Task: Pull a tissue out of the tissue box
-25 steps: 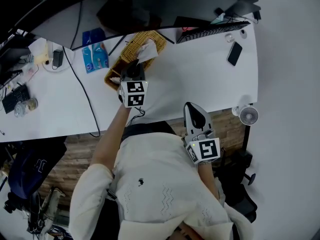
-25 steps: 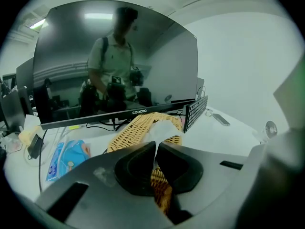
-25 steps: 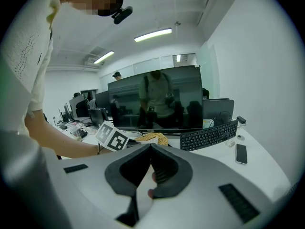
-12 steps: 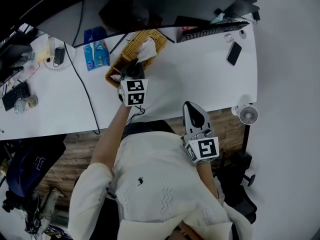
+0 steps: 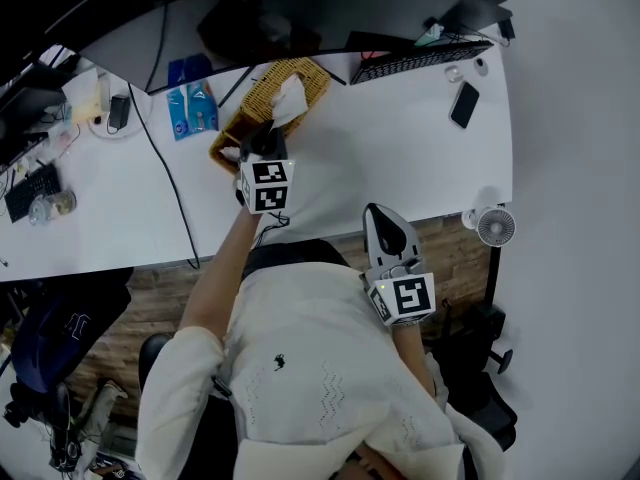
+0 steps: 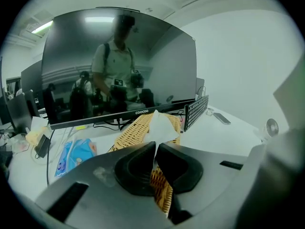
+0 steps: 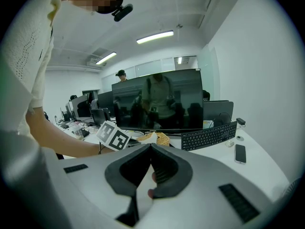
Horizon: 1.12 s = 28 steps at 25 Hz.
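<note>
On the white surface (image 5: pixel 400 138) stands one wicker tissue box (image 5: pixel 312 74), with one white tissue (image 5: pixel 290 98) rising from its top. Two hand-held grippers are in play. In the left gripper view, the left hand-held gripper (image 6: pixel 155 149) has its two dark jaws pressed together on the lower edge of the tissue (image 6: pixel 162 125), which stands up above the pads as a crumpled peak while its lower part runs down between them toward the tissue box (image 6: pixel 136 128). From the head view, this left hand-held gripper (image 5: pixel 264 140) sits right over the near end of the box.

The right hand-held gripper (image 5: pixel 386 218) is held at the surface's near edge, well apart from the box. In its own view, the right hand-held gripper (image 7: pixel 150 149) has its jaws meeting at the tips, with no object caught between them.

Also on the surface are one black keyboard (image 5: pixel 420 60) at the far edge, one dark phone (image 5: pixel 463 105) near it, and one blue packet (image 5: pixel 192 111) to the left of the box. One large monitor (image 6: pixel 119 70) stands behind the box. One small fan (image 5: pixel 497 225) sits beyond the surface's right corner.
</note>
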{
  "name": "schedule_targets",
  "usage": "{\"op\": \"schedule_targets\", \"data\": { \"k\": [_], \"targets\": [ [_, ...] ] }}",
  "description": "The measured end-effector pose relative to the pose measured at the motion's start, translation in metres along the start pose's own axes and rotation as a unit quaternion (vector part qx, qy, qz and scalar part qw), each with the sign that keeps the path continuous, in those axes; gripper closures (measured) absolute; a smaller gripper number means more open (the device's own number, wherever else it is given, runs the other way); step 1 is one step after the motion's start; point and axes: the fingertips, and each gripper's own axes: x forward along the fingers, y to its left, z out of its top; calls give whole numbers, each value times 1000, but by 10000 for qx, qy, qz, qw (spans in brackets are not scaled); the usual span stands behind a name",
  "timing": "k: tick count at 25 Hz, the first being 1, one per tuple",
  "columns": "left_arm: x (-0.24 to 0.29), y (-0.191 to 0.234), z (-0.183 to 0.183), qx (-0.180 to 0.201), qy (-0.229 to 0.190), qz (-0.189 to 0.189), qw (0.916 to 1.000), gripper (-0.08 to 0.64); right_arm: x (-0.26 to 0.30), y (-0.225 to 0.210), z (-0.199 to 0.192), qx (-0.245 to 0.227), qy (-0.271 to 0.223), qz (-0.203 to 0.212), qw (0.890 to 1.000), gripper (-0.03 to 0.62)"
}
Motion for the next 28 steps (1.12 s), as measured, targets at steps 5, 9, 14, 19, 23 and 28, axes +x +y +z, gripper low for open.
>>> {"op": "schedule_targets", "data": {
  "k": [5,9,14,19,23,28],
  "targets": [
    [-4,-1,-1,2,21,19,10000,543,-4,2,-2,-1,-18,-5,10000,591],
    [-6,-3,1,18,-7,26,10000,543,-6,2,-2,-30,-42,-9,10000,591],
    [-9,-3,1,16,-22,45,10000,543,-8,3,0,-97,-84,-36,9999,591],
    [-11,-5,-1,32,12,29,10000,543,-12,4,-1,-80,-95,-66,9999,591],
    [-12,-6,0,44,10,44,10000,543,-15,3,-3,-74,-116,-59,9999,591],
    [-16,-8,1,61,-27,79,9999,543,-19,2,-5,-100,-144,-41,9998,591]
  ]
}}
